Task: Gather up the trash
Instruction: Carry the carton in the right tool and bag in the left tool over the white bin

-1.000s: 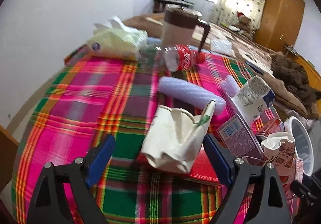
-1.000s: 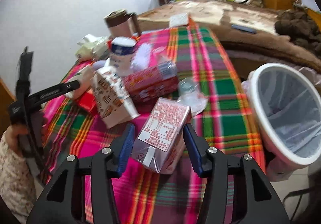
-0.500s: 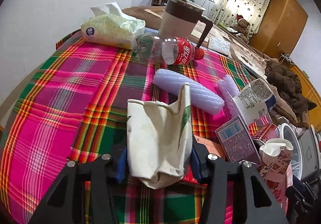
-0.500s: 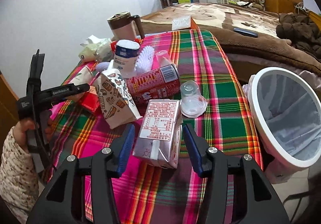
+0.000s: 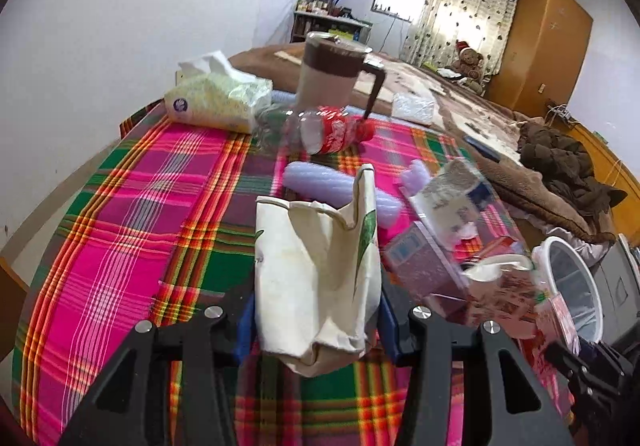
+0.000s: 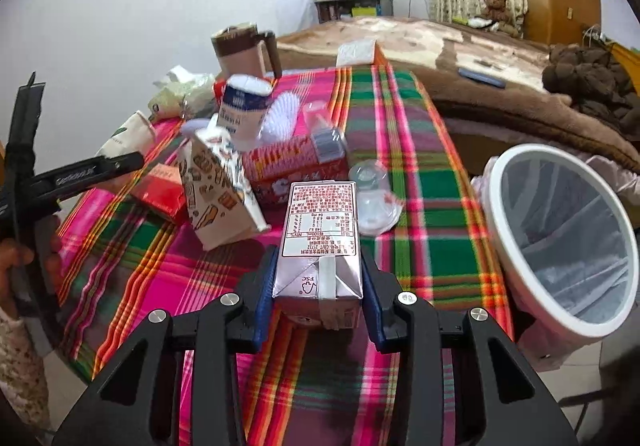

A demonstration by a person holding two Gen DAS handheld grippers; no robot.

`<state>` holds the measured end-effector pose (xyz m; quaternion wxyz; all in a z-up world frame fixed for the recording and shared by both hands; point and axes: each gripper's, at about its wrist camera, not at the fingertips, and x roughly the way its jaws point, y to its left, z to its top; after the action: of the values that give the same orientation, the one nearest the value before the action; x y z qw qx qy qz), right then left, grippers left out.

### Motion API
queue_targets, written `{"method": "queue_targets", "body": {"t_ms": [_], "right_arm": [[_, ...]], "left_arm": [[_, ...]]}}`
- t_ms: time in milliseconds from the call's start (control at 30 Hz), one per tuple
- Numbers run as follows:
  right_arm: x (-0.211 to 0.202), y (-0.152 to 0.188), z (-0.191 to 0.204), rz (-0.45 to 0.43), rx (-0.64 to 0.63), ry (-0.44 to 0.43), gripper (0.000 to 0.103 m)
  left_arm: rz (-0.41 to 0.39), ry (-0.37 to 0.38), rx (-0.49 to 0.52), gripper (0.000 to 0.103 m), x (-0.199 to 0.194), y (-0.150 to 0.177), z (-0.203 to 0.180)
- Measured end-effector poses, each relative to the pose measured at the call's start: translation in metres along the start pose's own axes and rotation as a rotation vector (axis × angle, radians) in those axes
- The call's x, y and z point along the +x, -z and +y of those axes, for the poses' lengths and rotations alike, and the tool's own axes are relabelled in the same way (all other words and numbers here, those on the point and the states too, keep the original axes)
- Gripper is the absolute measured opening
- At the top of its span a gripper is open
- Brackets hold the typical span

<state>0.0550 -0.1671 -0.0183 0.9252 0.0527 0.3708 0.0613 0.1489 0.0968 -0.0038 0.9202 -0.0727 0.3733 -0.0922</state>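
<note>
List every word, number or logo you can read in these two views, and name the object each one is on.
"FSC": folded end of the drink carton between the right gripper's closing jaws.
The carton's printed panel: too small to read.
White lettering on the left gripper's arm: blurred.
Red bottle label: script unreadable.
Crushed paper cup: green mark, no legible words.
</note>
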Motion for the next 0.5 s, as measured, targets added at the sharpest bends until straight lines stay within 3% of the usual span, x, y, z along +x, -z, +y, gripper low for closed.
{"method": "queue_targets", "body": {"t_ms": [500], "right_arm": [[-0.042, -0.022, -0.039, -0.149, 0.068, 0.018, 0.039]], "left_arm": [[-0.079, 0.083, 0.147, 0.051, -0.045, -0.001, -0.082]]}}
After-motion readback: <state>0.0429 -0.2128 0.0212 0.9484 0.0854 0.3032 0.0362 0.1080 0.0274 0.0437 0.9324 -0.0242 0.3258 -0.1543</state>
